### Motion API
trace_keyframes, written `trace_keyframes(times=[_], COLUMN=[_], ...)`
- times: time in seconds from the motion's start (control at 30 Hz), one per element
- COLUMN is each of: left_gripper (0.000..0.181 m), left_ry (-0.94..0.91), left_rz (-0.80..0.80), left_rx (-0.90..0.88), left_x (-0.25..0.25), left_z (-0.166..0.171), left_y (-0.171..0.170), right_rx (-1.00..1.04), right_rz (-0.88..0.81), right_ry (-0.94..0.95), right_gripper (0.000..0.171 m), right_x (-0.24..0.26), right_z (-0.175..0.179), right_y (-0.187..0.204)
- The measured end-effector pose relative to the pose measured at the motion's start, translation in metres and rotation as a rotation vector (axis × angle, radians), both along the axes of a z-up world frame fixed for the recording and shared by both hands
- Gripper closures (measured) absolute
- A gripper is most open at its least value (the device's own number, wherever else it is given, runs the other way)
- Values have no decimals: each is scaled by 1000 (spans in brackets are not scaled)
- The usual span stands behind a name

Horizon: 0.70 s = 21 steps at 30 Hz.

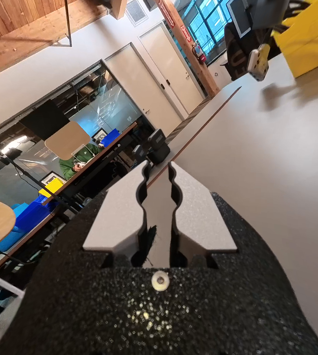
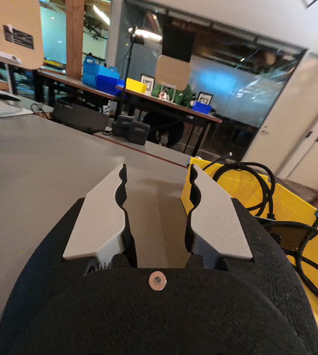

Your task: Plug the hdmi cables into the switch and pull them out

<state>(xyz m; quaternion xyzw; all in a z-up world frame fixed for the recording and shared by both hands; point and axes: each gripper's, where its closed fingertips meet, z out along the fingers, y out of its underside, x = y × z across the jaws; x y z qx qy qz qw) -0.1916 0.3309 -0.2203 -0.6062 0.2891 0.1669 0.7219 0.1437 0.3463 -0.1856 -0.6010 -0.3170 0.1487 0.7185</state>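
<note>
Both grippers are empty: my left gripper [image 1: 159, 165] has its fingers a narrow gap apart over the grey table [image 1: 250, 172], my right gripper [image 2: 157, 167] is spread wide. The black hdmi cables [image 2: 260, 184] lie coiled in the yellow bin [image 2: 246, 192] at 3 o'clock of the right fingers; no switch is visible. I'd call this pre-pickup, so the next move needs my right swinging over to take a connector end.
</note>
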Motion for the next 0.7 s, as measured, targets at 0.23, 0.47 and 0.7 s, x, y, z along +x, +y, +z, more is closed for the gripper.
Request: trace_keyframes(times=[0.23, 0.47, 0.7], left_gripper=[163, 162, 156], left_ry=[-99, -56, -118], left_rz=[-16, 106, 169], left_rx=[-21, -23, 0], left_x=[24, 17, 19], left_z=[2, -3, 3], left_y=[-25, -35, -65], right_rx=[178, 173, 198], right_rz=[-15, 37, 64], right_ry=[-51, -17, -57], right_gripper=[120, 123, 123], right_x=[-22, -22, -29], right_z=[-20, -19, -21], right_y=[-7, -14, -21])
